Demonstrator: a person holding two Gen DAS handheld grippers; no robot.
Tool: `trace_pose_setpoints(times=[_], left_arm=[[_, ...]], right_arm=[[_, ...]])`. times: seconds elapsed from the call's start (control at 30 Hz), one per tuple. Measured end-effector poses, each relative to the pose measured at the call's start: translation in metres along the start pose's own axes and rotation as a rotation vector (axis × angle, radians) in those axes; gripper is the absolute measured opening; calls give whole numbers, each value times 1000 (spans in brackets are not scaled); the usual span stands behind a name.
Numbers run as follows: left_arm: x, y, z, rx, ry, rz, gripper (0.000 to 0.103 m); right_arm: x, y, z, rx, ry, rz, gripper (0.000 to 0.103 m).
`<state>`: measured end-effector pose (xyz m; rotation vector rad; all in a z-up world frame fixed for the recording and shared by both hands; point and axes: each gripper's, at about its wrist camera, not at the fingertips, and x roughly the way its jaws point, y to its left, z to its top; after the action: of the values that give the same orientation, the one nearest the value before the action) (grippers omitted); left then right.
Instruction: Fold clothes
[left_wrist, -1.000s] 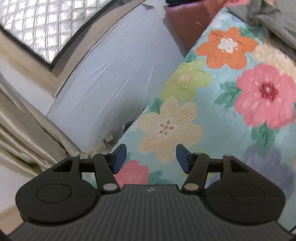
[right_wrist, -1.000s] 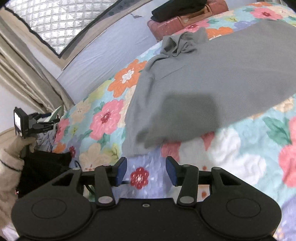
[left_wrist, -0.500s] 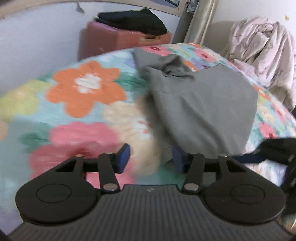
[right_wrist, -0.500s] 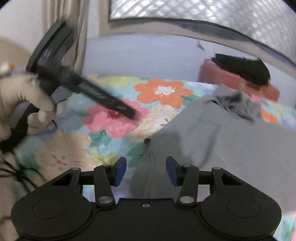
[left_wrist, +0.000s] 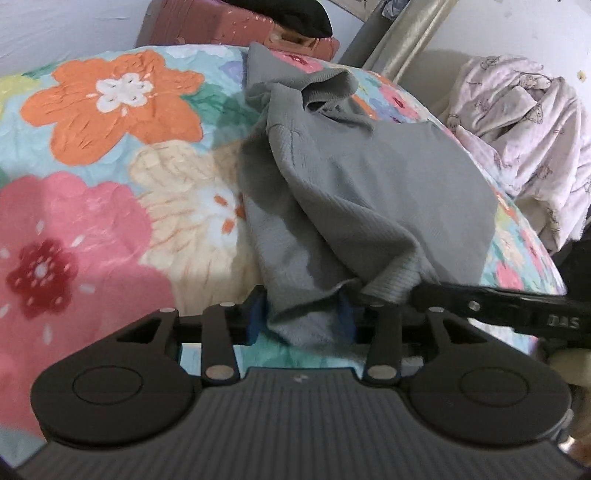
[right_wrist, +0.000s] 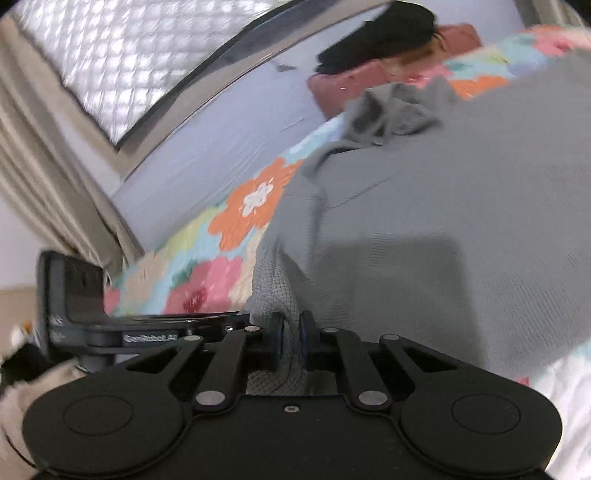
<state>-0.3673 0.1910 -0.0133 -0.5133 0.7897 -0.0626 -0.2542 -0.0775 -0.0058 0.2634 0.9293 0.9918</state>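
1. The left gripper (left_wrist: 301, 314) is spread around the near hem of the grey ribbed knit sweater (left_wrist: 369, 192), cloth between its blue pads, not yet pinched.
2. The right gripper (right_wrist: 291, 334) is clenched on that hem, just beside the left.
3. The sweater stretches ahead over the floral quilt (left_wrist: 110, 166), rumpled collar farthest.

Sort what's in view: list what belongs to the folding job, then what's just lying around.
Job:
grey sweater
left gripper, jaws around its hem
right gripper, shut on its hem

Lying about:
floral bedspread
pink pyjamas
black garment
red suitcase
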Motion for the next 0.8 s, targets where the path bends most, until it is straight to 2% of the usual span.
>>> trace_pose_setpoints(times=[0.07,0.1,0.13,0.23,0.3,0.37,0.43,0.53,0.57,0.6,0.63,0.67,0.73,0.8], left_arm=[[7,1,2,-4,-7,-9,30],[9,-1,2,0,-11,-9,7],[6,-4,3,20,-19,-7,6],[-22,-26,4,96,-94,53,5],[-45,-37,-1,109,-152,78,5],[-50,-33,-12,73,-132,104,5],[-32,-19,-23,17,-47,137,6],[-17,-7,-21,-30,-1,154,11],[-19,-7,-19,-33,-2,163,12],[-24,-10,-17,-23,-17,183,22],[-29,-14,-17,2,-36,208,30],[-35,-18,-18,31,-56,232,33],[-47,-23,-19,63,-81,267,34],[-61,-26,-12,45,-87,263,34]], right_arm=[[1,-3,1,8,1,9,11],[2,-3,0,13,6,18,11],[4,-3,0,18,11,29,11],[8,-7,-4,123,30,146,11],[12,3,-3,156,73,202,11],[18,17,-2,159,138,230,11],[30,31,-5,77,200,193,11],[56,33,-17,-15,256,39,15],[57,35,-20,-52,248,24,15],[52,38,-22,-76,221,17,17],[41,41,-22,-87,183,22,27],[30,43,-22,-96,143,29,36],[2,48,-20,-133,65,37,41],[-30,52,-15,-194,-14,40,45]])
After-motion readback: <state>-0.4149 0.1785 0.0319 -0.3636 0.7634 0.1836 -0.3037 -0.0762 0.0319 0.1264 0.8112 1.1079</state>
